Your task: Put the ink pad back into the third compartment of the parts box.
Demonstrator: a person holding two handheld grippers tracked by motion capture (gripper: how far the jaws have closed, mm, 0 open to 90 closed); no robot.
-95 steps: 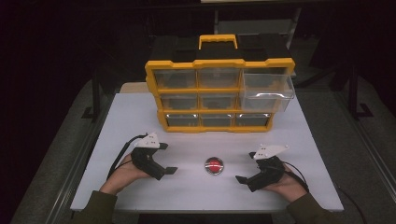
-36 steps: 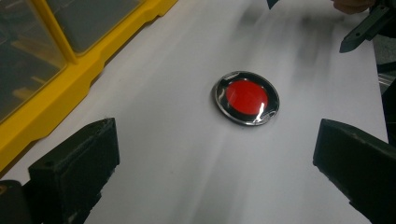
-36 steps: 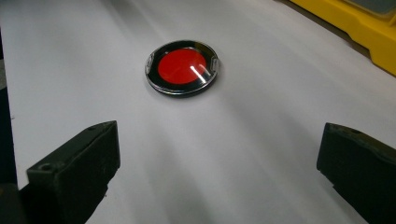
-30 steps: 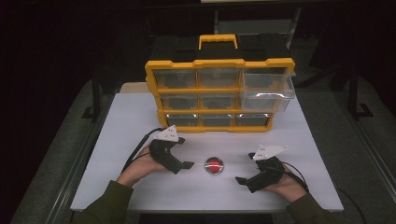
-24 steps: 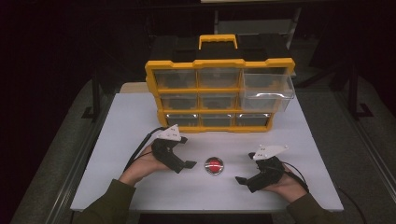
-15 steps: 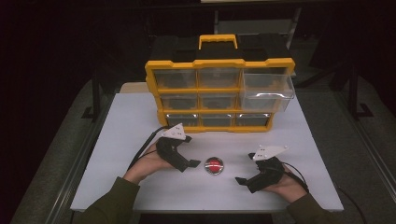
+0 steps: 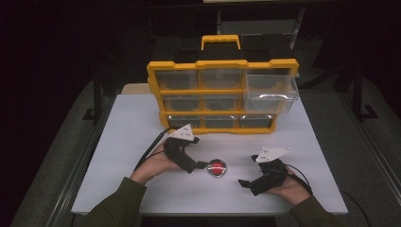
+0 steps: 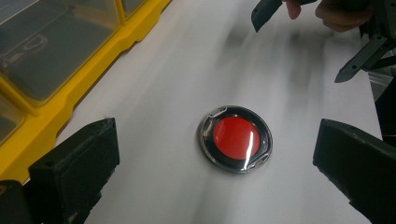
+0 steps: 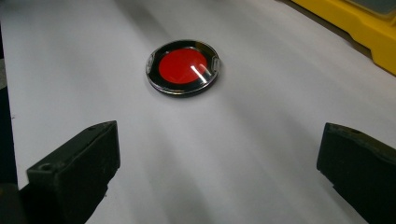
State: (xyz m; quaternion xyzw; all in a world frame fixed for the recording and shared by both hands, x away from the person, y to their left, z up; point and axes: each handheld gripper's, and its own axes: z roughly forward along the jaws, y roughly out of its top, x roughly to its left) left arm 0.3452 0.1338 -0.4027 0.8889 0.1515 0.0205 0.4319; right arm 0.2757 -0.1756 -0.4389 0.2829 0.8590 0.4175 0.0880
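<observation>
A small round red disc in a clear case (image 7: 217, 168) lies flat on the white table, between the two hands. My left gripper (image 7: 198, 165) is open just left of it, jaws pointing at it; in the left gripper view the disc (image 8: 236, 138) lies between and a little ahead of the two black jaws. My right gripper (image 7: 246, 183) rests open on the table to the disc's right, apart from it. In the right gripper view the disc (image 9: 183, 66) sits well ahead of the jaws. Neither gripper holds anything.
A yellow organiser with clear drawers (image 7: 222, 94) stands at the back of the white table (image 7: 127, 132); its top right drawer (image 7: 269, 87) is pulled out. Its yellow frame (image 8: 70, 88) runs along the left of the left gripper view. Dark floor surrounds the table.
My left hand has carried its gripper forward and to the right, from the table's left side up to the red disc. The right gripper has stayed put.
</observation>
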